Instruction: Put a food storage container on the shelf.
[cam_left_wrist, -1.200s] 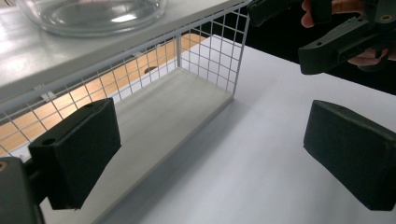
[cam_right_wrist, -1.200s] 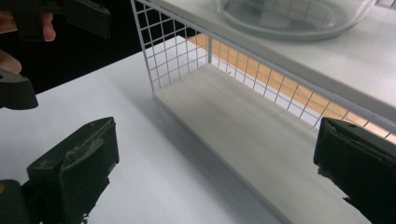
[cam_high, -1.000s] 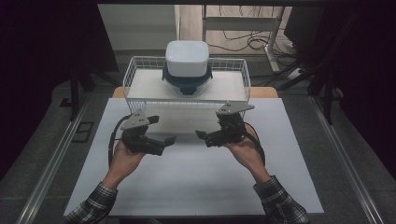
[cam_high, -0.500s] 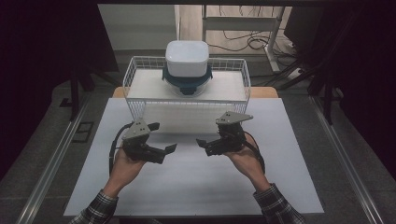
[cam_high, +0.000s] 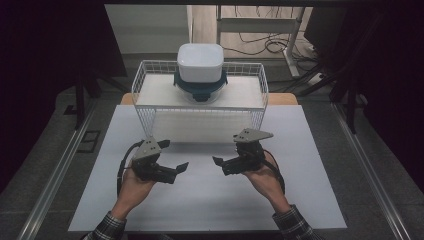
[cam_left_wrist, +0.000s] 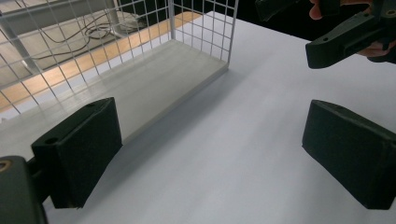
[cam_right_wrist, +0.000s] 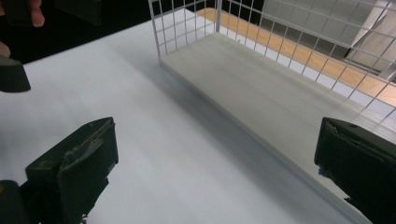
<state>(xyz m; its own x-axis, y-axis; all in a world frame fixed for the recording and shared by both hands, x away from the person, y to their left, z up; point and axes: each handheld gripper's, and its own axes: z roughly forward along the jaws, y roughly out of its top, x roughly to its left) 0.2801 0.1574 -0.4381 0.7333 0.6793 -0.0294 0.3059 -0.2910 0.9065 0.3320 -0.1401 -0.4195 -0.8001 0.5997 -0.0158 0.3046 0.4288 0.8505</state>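
Overhead, in the high view, the left hand-held gripper (cam_high: 182, 167) and the right hand-held gripper (cam_high: 218, 162) hover low over the white worktop (cam_high: 210, 200), both with jaws spread and empty, tips turned toward each other. The white wire basket (cam_high: 200, 102) stands just beyond them, its long axis running across the worktop, open side up; a white lidded container (cam_high: 200, 70) on a dark base sits at its far rim. Seen from the left gripper view, the basket (cam_left_wrist: 140, 60) lies ahead and to the left, apart from the jaws. Seen from the right gripper view, the basket (cam_right_wrist: 261, 60) lies ahead and to the right. A sound approach probably brings each hand-held gripper squarely to one short end, level, before closing.
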